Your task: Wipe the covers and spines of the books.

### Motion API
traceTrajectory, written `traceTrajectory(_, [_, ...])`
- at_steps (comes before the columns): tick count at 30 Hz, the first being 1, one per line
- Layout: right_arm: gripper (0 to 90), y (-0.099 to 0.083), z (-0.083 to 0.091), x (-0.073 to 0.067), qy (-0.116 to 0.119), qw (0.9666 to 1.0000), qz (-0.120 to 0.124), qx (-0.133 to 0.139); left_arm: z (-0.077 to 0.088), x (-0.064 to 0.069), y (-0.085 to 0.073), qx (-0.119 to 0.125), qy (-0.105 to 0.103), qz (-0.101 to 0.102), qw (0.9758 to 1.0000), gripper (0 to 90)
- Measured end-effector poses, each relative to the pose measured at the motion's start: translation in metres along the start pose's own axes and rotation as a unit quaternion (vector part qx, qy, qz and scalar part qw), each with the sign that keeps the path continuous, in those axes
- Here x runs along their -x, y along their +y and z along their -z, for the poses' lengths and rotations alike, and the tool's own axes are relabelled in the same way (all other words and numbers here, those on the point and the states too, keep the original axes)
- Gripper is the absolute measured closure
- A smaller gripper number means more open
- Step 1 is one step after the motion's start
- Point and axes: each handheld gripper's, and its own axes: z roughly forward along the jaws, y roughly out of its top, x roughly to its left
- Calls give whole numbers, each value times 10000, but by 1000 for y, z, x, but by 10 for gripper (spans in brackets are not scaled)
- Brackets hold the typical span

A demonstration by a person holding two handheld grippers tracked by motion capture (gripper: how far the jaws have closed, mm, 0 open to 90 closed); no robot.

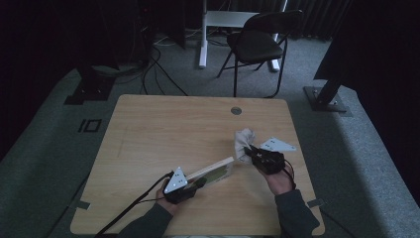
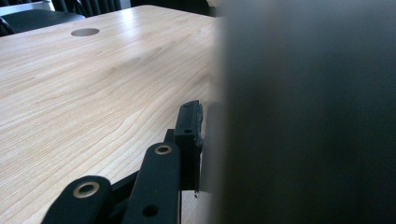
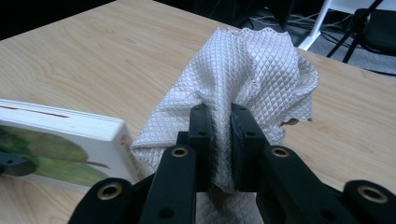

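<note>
While the book [image 1: 214,171] is propped on edge near the front of the wooden table [image 1: 163,124], it is clamped at its near end by the left gripper [image 1: 197,184], so that a cover is presented toward the right hand. In the high view the white cloth [image 1: 243,143] is seen bunched just beyond the book's far end, pinched by the right gripper [image 1: 251,150]; it is held there, in all likelihood, so that the book can be wiped while it is steadied.

In the left gripper view one black finger [image 2: 189,135] is pressed flat against a dark, blurred surface [image 2: 303,112], judged to be the book's cover seen from very close. The jaws are thus closed on the book, which is kept tilted off the bare tabletop [image 2: 93,93].

In the right gripper view the right gripper [image 3: 222,140] is closed tight on a fold of the diamond-textured cloth [image 3: 252,65], whose loose bulk stands up past the fingertips as a wiping pad. The book's page edge and green cover [image 3: 60,144] are seen at the left, just beside the cloth; whether they touch cannot be told.
</note>
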Motion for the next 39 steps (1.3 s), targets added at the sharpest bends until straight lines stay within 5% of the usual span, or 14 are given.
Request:
traceTrajectory(15, [812, 8, 7, -10, 150, 9997, 136, 109, -1, 2, 0, -36, 80, -111, 9999, 743])
traceTrajectory(39, [813, 15, -10, -37, 453, 9978, 473, -82, -2, 4, 1, -81, 193, -197, 9996, 761])
